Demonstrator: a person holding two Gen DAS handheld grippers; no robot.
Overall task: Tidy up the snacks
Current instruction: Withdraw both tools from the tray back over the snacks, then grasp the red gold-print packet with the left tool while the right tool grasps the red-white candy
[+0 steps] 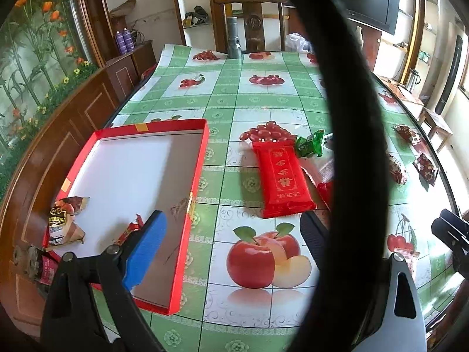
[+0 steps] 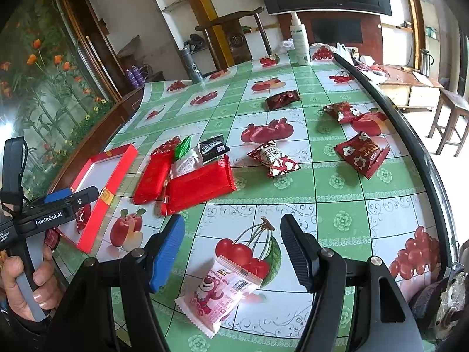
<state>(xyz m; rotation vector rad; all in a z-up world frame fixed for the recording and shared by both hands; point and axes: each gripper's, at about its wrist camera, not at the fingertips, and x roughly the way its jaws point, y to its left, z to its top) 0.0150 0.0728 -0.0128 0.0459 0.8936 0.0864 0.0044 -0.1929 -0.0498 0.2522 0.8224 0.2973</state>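
A red box with a white floor lies at the table's left; it also shows in the right wrist view. In it lie a brown snack packet and a small red candy. My left gripper is open and empty, its blue finger over the box's near end. My right gripper is open and empty above a pink bear snack packet. Two red packets lie mid-table; one shows in the left wrist view.
A green packet, a white one, a black one and several dark red packets lie scattered. A spray bottle and a grey flashlight stand at the far edge. A black cable crosses the left view.
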